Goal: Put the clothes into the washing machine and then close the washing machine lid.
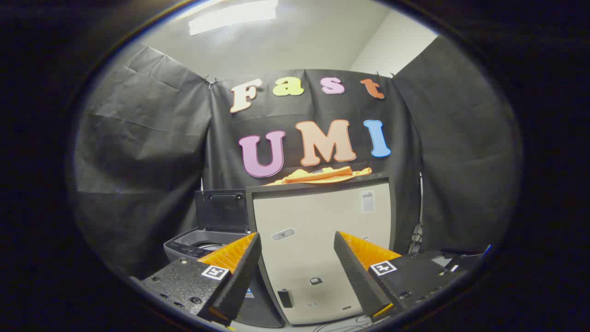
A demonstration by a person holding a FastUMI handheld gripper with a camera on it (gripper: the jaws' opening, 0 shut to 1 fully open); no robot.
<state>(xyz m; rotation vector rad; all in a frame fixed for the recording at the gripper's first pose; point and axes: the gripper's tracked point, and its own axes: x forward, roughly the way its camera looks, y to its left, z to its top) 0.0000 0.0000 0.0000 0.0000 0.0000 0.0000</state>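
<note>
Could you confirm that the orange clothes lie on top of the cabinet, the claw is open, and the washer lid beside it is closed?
Not quite: the washer lid stands open, raised upright behind the washer, as the gripper view shows. The clothes do lie on top of the cabinet, and the claw is open.

Orange clothes (322, 175) lie crumpled atop a cabinet (322, 240); beside it, the washing machine (203, 244) stands lid-up.

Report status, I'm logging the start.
Fingers open, empty. Orange clothes atop white cabinet, beyond fingers. Washing machine lid up. Nothing blocking.
</note>
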